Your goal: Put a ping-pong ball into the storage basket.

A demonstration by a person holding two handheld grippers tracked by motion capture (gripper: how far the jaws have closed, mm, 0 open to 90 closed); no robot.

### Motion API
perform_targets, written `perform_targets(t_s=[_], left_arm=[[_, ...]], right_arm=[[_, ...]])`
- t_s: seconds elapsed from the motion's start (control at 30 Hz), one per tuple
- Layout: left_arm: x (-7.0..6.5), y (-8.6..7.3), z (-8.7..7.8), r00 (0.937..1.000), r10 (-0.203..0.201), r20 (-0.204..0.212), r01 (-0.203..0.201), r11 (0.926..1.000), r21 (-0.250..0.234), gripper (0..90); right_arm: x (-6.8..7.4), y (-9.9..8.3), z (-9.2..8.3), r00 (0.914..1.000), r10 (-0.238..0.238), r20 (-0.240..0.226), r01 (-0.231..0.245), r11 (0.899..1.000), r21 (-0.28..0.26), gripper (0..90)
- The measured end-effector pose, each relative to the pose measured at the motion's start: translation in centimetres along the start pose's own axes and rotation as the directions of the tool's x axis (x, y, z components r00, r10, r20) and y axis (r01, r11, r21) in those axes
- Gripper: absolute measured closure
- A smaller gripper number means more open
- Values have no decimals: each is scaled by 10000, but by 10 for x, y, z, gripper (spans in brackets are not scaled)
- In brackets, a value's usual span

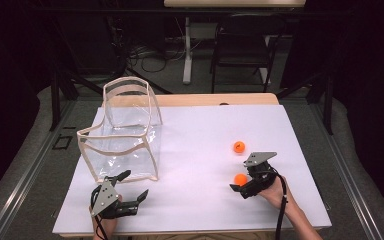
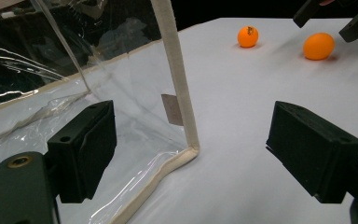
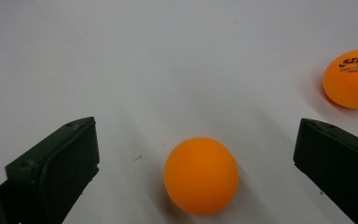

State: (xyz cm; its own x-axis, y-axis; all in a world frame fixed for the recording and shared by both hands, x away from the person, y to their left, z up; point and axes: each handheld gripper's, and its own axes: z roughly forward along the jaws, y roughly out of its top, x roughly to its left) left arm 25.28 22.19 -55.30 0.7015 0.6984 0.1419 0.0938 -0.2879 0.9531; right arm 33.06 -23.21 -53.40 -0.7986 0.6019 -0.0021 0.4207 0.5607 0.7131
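Right tongs (image 3: 193,163) are spread wide with the near orange ball (image 3: 201,175) sitting between the jaws, untouched. Left tongs (image 2: 191,154) gape too, straddling the clear bag (image 2: 179,88)'s corner.

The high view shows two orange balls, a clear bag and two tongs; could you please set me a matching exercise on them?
Things:
1. plain ball
2. printed ball
3. clear bag
4. left tongs

States:
A. open, at the bag's near corner
B. between the open jaws of the right tongs
C. alone, farther up the table
D. standing open-topped at the left

Pairs: 1-B, 2-C, 3-D, 4-A
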Motion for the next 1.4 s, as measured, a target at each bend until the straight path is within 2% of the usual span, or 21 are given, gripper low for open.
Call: perform_targets(t_s=[0.4, 0.57, 0.77, 1.4], left_arm=[[0, 0, 0, 10000, -3, 5, 3, 10000, -10, 155], [1, 0, 0, 10000, -19, -18, 19, 10000, 3, 155], [1, 0, 0, 10000, -23, -21, 23, 10000, 5, 155], [1, 0, -1, 10000, -10, -30, 10, 10000, 12, 155]], right_arm=[[-1, -4, 6, 10000, 81, 8, -81, 9993, 356, 0], [0, -5, 8, 9998, 117, 182, -126, 9985, 540, 0], [1, -6, 8, 9996, 21, 270, -41, 9973, 727, 134], [5, -9, 7, 9984, -222, 524, 159, 9928, 1189, 351]])
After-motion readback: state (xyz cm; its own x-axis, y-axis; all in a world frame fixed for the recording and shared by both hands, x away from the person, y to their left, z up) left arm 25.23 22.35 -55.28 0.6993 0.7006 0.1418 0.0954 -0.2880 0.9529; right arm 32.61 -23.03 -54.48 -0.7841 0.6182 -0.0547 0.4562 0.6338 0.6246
